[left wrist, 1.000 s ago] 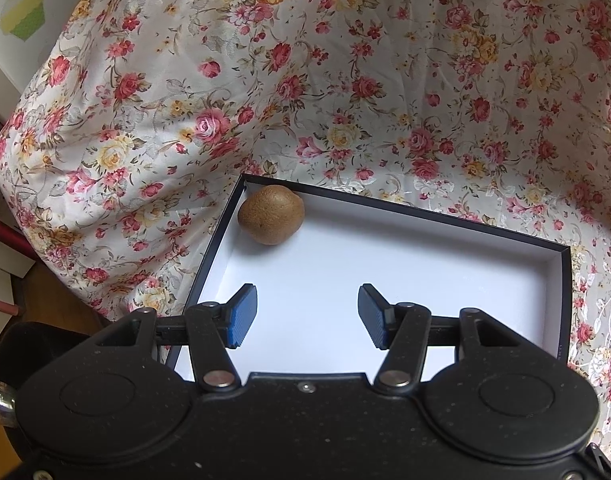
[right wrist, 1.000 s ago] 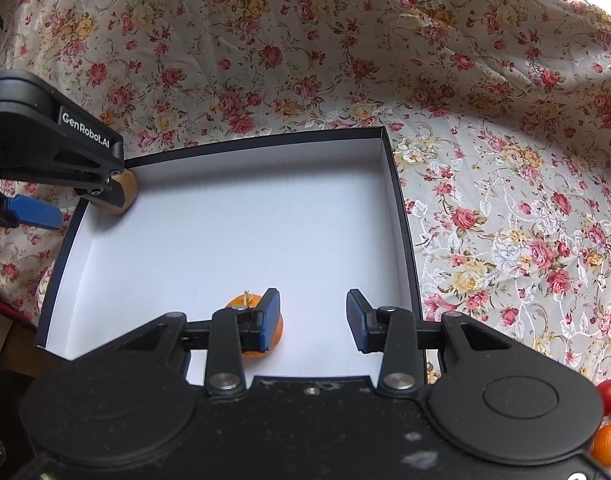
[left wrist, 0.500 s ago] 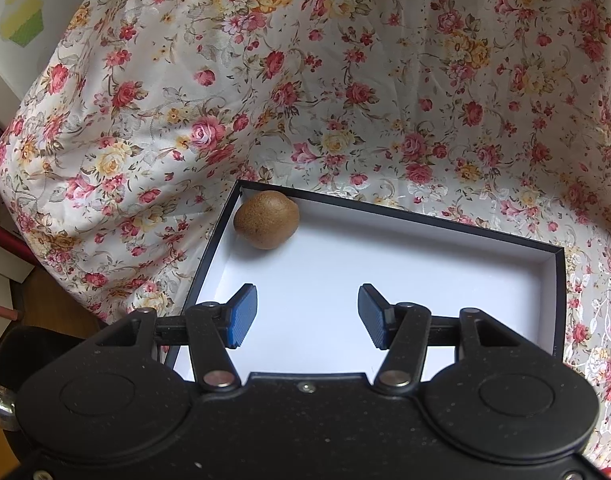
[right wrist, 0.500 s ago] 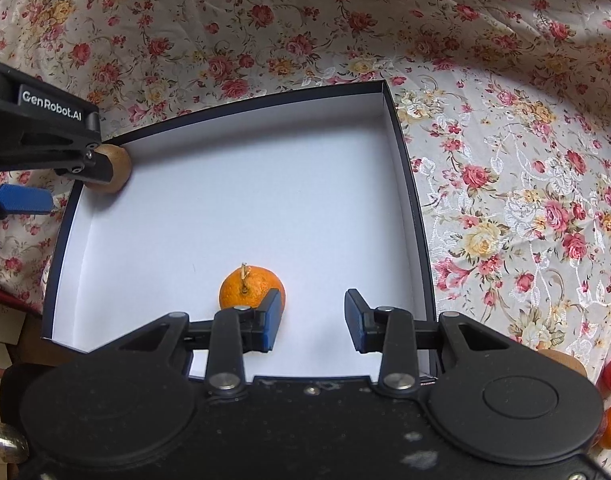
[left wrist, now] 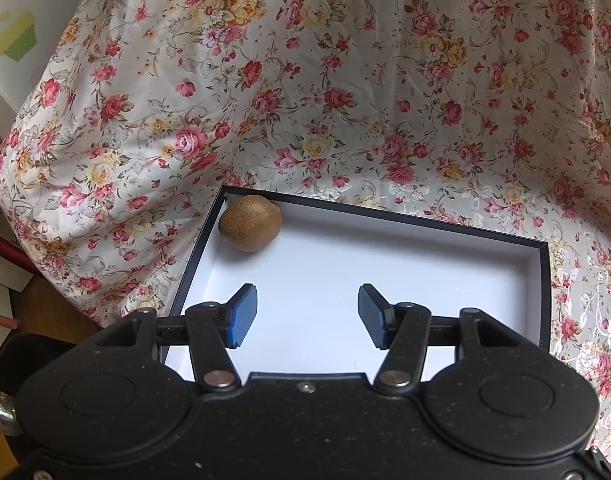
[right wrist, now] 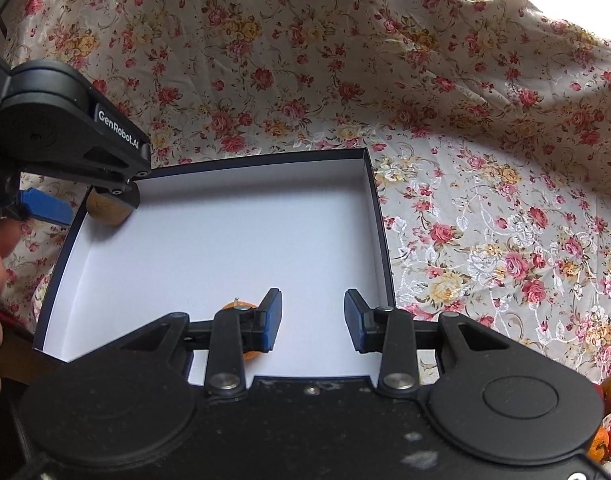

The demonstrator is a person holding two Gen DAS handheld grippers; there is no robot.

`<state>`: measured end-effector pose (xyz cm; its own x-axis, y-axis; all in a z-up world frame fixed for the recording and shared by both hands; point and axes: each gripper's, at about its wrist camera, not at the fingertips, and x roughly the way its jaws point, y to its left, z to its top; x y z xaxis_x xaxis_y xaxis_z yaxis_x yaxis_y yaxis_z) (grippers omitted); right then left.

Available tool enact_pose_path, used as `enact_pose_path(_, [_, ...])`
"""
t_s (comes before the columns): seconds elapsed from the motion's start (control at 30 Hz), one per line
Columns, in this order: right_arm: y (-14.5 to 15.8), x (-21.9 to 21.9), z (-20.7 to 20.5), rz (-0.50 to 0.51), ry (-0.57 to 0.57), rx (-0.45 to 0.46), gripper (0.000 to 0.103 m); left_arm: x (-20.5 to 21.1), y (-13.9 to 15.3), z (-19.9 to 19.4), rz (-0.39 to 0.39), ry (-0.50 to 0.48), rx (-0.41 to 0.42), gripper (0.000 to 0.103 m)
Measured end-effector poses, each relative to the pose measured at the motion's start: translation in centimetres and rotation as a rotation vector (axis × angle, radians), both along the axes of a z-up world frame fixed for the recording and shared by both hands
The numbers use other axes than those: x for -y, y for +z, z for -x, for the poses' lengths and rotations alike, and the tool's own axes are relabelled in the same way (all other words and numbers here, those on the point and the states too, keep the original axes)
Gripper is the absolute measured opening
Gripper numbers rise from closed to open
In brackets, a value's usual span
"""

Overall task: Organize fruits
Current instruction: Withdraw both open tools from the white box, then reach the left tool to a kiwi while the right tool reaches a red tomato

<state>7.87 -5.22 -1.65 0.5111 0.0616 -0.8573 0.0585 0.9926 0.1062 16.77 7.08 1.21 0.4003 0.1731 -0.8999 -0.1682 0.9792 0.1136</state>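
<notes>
The cloth (left wrist: 345, 92) is cream with a print of red, pink and yellow roses on grey-green leaves (parts of it carry a paler, whitish woven sheen). The box (left wrist: 542, 280) has a white inside and a dark navy, nearly black outside and rim. The kiwi (left wrist: 249, 222) is matte brown with fine speckles. The orange (right wrist: 249, 354) is bright orange, mostly hidden. The left gripper (left wrist: 307, 316) and the right gripper (right wrist: 312, 320) are black with ribbed blue pads (left wrist: 241, 316); white lettering marks the left one's side. Red and orange small fruits (right wrist: 609, 388) show at the right wrist view's edge.
</notes>
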Motion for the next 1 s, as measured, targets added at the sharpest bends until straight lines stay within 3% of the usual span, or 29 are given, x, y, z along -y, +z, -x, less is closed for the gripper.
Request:
enact_pose_path(0.17, [-0.2,0.9,0.0,0.017,0.035,-0.058,0.033,1.2,0.2,-0.1,0.005,-0.013,0.0,0.062])
enact_pose_path(0.43, [1.0,4.6,1.8,0.038,0.022,-0.041,0.033,5.8,0.7,0.3,0.002,-0.087,0.01,0.062])
enact_pose_path(0.77, [2.7,14.6,5.1,-0.019,-0.156,-0.06,0.033,13.8,0.8,1.9,0.007,-0.23,0.007,0.062])
enact_pose_path(1.0, [3.2,22.2,8.1,-0.086,-0.311,-0.083,0.033,19.8,0.4,3.5,0.053,-0.341,-0.022,0.062])
